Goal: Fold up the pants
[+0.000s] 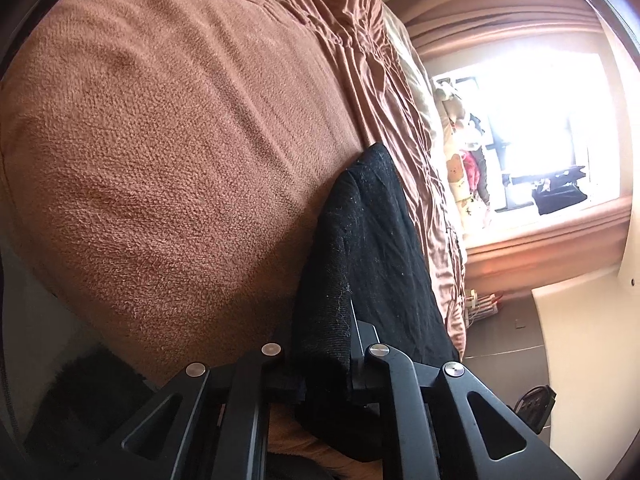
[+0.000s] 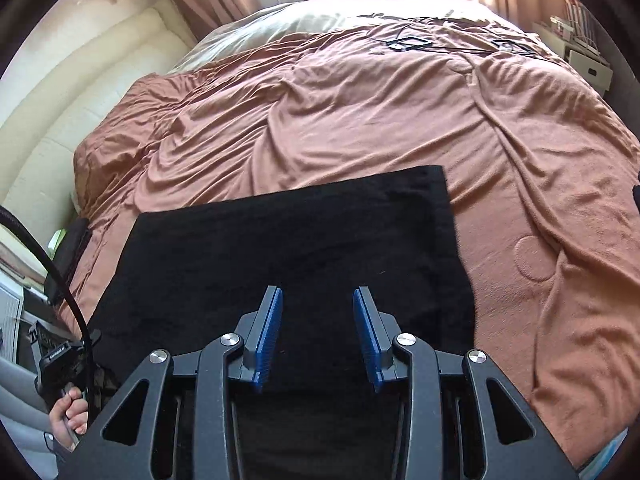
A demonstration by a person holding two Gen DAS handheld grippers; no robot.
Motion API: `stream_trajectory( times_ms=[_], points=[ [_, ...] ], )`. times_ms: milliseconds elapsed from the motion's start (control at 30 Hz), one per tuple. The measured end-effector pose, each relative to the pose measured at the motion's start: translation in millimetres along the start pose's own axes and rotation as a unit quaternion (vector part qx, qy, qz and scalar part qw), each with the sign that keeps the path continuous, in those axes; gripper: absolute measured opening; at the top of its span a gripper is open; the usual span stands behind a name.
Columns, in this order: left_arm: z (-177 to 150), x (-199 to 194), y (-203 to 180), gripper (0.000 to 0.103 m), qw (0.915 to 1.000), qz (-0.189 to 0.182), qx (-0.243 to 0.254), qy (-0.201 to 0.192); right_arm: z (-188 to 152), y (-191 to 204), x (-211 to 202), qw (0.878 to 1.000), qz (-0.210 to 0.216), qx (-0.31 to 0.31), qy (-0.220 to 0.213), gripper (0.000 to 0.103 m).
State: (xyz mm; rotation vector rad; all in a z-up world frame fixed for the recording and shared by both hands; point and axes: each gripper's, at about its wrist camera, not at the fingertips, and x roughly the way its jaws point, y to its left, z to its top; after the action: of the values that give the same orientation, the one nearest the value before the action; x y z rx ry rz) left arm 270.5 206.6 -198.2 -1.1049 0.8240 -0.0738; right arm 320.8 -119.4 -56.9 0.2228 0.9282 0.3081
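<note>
The black pants (image 2: pixel 280 256) lay on the bed as a flat, squared-off rectangle on the brown blanket (image 2: pixel 540 184), which suggested the fold was well along, perhaps with one more fold or a tidy-up left. The left gripper (image 1: pixel 320 364) had its jaws closed on an edge of the pants, the cloth running up out of them in a bunched ridge; that hold probably served to carry or pin the edge. The right gripper (image 2: pixel 318 336) hovered above the near part of the pants with its jaws wide and nothing between the blue pads (image 2: pixel 270 336), likely free to smooth or take a new hold.

Only the right wrist view showed the whole rectangle and the rumpled bed beyond it. Only the left wrist view showed the pinched cloth up close, and a bright window (image 1: pixel 540 120) to one side.
</note>
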Motion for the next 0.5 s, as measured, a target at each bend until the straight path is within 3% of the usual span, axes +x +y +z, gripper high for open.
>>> stream_trajectory(
  times_ms=[200,367,500],
  points=[
    [-2.3,-4.3,4.8,0.022,1.0,-0.006,-0.003,0.005,-18.6,35.0,19.9,0.999,0.025,-0.011,0.028,0.035],
    [-5.8,-9.6,-3.0,0.04,0.9997,-0.001,0.023,0.002,-19.1,55.5,49.3,0.998,0.031,-0.022,0.044,0.035],
    [-7.1,-9.6,-5.7,0.044,0.9995,0.003,0.032,-0.004,-19.3,69.2,64.7,0.998,0.028,-0.036,0.046,0.035]
  ],
)
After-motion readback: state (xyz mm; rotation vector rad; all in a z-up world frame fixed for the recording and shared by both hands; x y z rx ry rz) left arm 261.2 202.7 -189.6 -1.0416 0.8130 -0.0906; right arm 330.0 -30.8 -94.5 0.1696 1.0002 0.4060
